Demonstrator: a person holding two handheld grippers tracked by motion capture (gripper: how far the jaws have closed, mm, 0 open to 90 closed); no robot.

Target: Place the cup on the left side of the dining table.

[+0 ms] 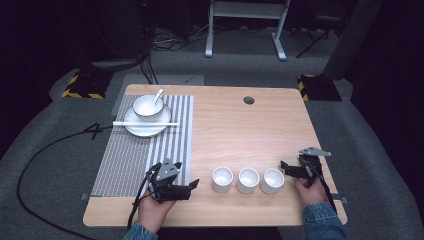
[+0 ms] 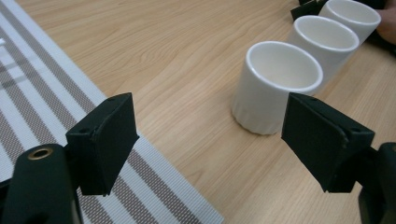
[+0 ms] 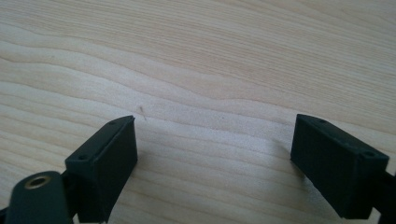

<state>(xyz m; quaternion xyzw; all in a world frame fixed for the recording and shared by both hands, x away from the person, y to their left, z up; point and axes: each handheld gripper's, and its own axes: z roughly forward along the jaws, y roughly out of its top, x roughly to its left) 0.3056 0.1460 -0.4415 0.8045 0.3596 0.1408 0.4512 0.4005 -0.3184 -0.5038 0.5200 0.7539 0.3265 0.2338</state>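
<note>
Currently, three white cups stood in a row near the front edge of the wooden counter (image 1: 235, 130), between the two tools. The left tool (image 1: 194, 184) lay low at the corner of the striped placemat (image 1: 150, 145), its jaws spread wide and empty, pointing toward the left cup (image 1: 222, 178). In the left gripper view, that cup (image 2: 275, 84) stood upright just beyond the jaws, not between them; the middle cup (image 2: 322, 42) touched or nearly touched it, and the contact could not be resolved. The right cup (image 2: 352, 14) was cut off by the top edge of that view.

The right tool (image 1: 284, 167) sat just beside the right cup (image 1: 272, 180), jaws parted wide and holding nothing. The right gripper view showed bare wood grain between those jaws. Whether the tool tip touched the cup could not be determined from the high view.

At the far left, a white bowl (image 1: 147, 107) with a spoon (image 1: 158, 95) sat on a plate (image 1: 146, 127); chopsticks (image 1: 145, 123) lay across the plate's near side.
</note>
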